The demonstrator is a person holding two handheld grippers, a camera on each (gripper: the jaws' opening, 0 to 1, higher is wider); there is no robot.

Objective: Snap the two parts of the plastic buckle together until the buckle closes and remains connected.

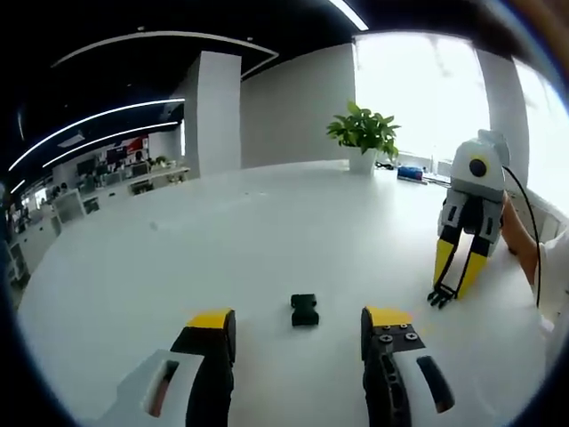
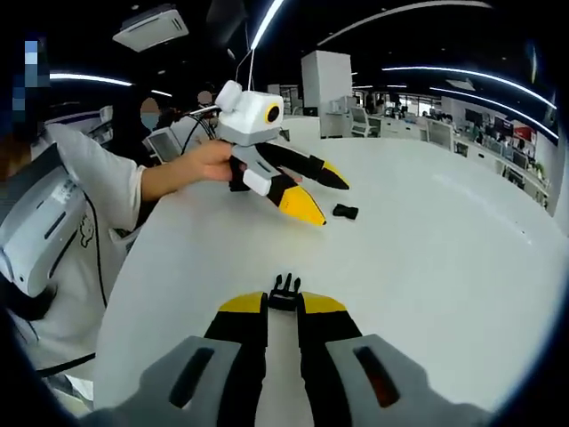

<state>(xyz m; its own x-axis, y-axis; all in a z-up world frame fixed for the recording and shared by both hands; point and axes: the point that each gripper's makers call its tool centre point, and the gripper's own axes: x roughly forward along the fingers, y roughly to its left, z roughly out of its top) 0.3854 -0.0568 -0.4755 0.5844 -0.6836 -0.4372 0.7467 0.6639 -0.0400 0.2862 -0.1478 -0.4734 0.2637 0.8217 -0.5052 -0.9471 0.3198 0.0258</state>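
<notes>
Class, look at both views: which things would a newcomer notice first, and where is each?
The right tool, yellow-tipped, is shut on the pronged buckle part low over the white table. The socket buckle part lies alone on the table ahead of the open left tool. A potted plant stands at the table's far edge.

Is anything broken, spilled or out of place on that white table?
Nothing stands out. The buckle is simply in two pieces: the socket half lies loose on the table ahead of the open left gripper, and the right gripper grips the pronged half. I see no damage.
</notes>
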